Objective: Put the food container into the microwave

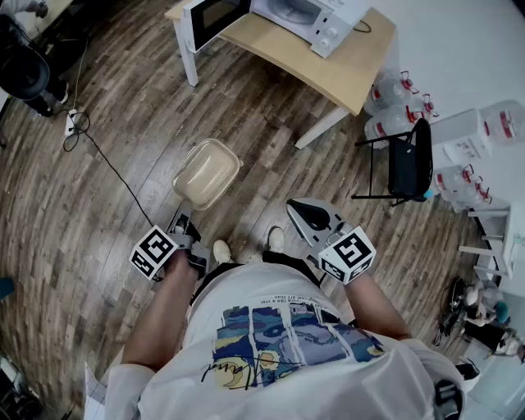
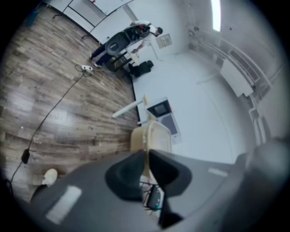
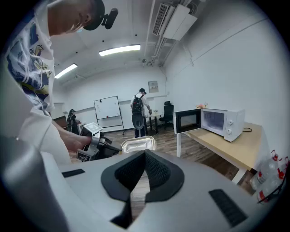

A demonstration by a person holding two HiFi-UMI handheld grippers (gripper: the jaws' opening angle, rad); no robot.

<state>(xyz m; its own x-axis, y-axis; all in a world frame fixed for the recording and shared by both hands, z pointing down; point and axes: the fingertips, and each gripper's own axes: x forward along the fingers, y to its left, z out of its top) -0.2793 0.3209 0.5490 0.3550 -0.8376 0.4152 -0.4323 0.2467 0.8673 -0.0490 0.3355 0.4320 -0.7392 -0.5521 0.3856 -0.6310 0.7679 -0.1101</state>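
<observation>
The left tool is clamping the near rim of the food container, which is projecting ahead of its jaws, above the wooden floor. A one-edge grip is probably leaving the container free to sag, so the wrist should be holding it flat. The right tool is hanging beside it, jaws together on nothing. The microwave is standing well ahead of both tools on the table, door open. The container's far end should be entering first.
</observation>
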